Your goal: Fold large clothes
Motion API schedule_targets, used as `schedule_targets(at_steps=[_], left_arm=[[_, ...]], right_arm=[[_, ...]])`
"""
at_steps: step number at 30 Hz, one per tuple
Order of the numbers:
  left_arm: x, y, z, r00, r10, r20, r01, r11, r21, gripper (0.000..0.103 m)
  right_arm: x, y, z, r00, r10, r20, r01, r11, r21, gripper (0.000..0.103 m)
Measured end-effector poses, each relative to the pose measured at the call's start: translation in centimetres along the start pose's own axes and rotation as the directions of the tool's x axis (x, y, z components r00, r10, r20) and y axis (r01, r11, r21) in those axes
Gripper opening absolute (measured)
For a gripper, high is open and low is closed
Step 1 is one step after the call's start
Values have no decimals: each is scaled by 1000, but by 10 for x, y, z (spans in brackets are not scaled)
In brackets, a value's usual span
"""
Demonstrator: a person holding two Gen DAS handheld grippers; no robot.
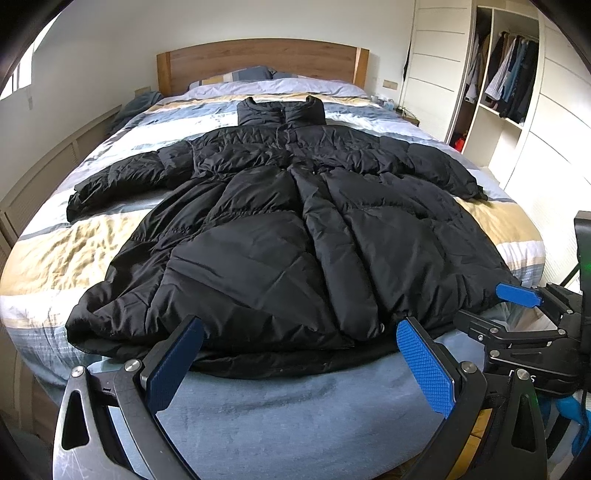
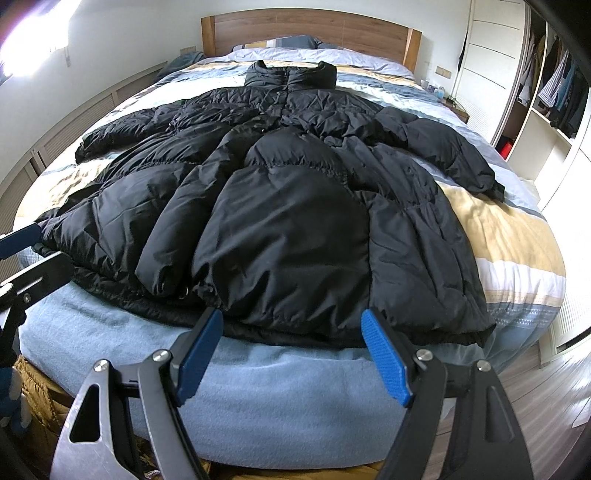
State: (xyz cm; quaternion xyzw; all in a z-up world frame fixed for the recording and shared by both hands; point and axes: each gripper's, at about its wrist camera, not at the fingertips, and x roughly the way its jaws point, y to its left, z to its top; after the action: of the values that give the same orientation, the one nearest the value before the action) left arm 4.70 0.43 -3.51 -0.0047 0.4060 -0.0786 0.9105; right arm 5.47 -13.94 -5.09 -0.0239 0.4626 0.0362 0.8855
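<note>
wooden headboard (image 1: 262, 59) | open wardrobe (image 1: 506, 85) | white walls (image 1: 110, 48)

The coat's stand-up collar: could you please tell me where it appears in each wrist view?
Left wrist: collar sits upper centre, below the headboard.
Right wrist: collar sits near the top, centre, nearer the headboard.
Shared landmark: the wooden headboard.

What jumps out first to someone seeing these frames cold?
The big black puffer coat spread face-up across the striped bed, collar toward the wooden headboard, sleeves out to both sides. Next, both grippers at its hem, left gripper and right gripper, jaws open, holding nothing.
</note>
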Motion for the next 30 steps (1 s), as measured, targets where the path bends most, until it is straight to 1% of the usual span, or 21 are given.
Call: schedule_targets(at_steps=[9,15,19,22,25,27,30], left_arm=[[5,7,5,999,29,-15,-29,999,-26,102],[8,16,18,998,63,-16,-64,997,-49,102],[7,24,32,995,96,1,-96,993,-64,102],[3,30,49,993,112,33,-110,991,-73,102],[-4,36,71,985,141,104,-133,988,-79,102],[-8,41,90,977,160,139,-150,986,-74,102],[-8,51,125,970,175,172,-164,984,-74,102]], right_arm=[[2,-4,4,1000,5,4,-5,1000,4,77],[5,-10,20,1000,8,13,-8,1000,9,77],[5,-14,33,1000,10,26,-10,1000,11,77],[5,-19,47,999,14,43,-14,1000,16,77],[5,-27,66,997,19,73,-21,999,32,77],[7,-40,82,994,45,95,-53,995,81,77],[13,-64,104,991,30,127,-50,987,152,77]])
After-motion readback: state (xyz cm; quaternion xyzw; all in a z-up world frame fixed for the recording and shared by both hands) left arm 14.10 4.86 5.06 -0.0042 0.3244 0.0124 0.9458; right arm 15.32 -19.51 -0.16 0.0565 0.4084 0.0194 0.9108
